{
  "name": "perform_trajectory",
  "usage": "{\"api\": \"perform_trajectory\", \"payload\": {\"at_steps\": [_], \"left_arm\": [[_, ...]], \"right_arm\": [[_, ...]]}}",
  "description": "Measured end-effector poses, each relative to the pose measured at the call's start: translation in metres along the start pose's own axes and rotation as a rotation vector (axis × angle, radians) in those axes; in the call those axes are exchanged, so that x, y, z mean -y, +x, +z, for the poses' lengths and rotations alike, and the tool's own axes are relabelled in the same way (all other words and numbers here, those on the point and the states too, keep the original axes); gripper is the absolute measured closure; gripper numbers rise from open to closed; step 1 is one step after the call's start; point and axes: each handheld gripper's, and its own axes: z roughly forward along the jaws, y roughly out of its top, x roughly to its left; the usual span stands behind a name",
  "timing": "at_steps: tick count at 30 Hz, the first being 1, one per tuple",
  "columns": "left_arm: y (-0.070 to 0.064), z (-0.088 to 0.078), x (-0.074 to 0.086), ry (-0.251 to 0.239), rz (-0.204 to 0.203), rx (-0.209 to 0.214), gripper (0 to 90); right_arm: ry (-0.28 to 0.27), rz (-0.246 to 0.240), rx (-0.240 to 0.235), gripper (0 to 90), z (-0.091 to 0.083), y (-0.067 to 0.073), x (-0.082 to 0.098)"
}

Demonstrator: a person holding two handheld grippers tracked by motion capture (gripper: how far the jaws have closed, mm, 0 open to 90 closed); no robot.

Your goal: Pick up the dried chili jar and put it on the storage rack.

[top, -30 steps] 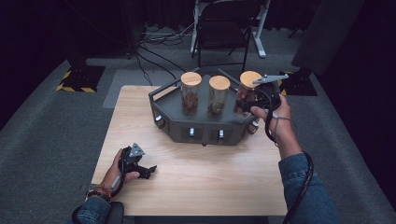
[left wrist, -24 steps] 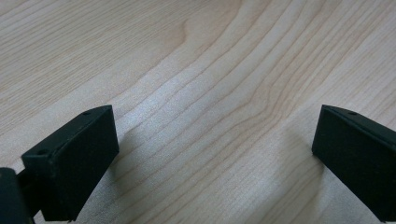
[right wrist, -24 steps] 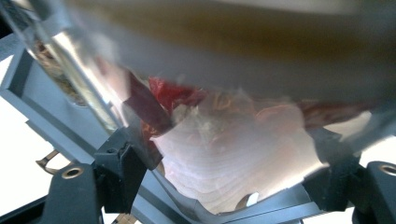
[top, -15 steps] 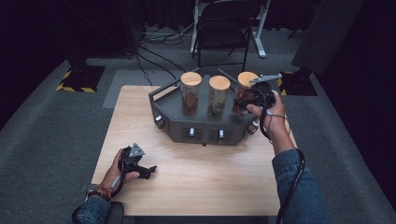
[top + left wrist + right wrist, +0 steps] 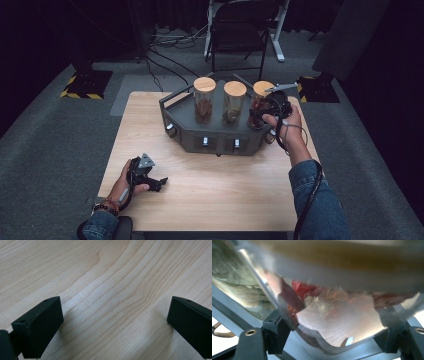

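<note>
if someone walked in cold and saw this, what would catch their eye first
Three glass jars with round wooden lids stand in a row on a dark angular tray at the far middle of the wooden table. The right gripper is clamped on the rightmost jar, whose red contents show through the glass between the jaws. Near the table's front left corner, the left gripper rests open on bare wood.
</note>
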Motion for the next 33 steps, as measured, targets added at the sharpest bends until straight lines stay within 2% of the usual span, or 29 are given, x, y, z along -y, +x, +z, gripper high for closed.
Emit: {"api": "perform_trajectory", "payload": {"at_steps": [5,14,30,33], "left_arm": [[0.000,0.000,0.000,0.000,-0.001,0.000,0.1],[0.000,0.000,0.000,0.000,-0.001,0.000,0.1],[0.000,0.000,0.000,0.000,-0.001,0.000,0.1],[0.000,0.000,0.000,0.000,-0.001,0.000,0.1]], "right_arm": [[0.008,0.008,-0.001,26.1,0.003,-0.003,0.003],[-0.012,0.043,-0.018,26.0,0.004,-0.007,0.007],[-0.039,0.051,-0.015,25.6,0.004,-0.006,0.011],[-0.041,0.053,-0.003,22.1,0.004,-0.006,0.012]]}}
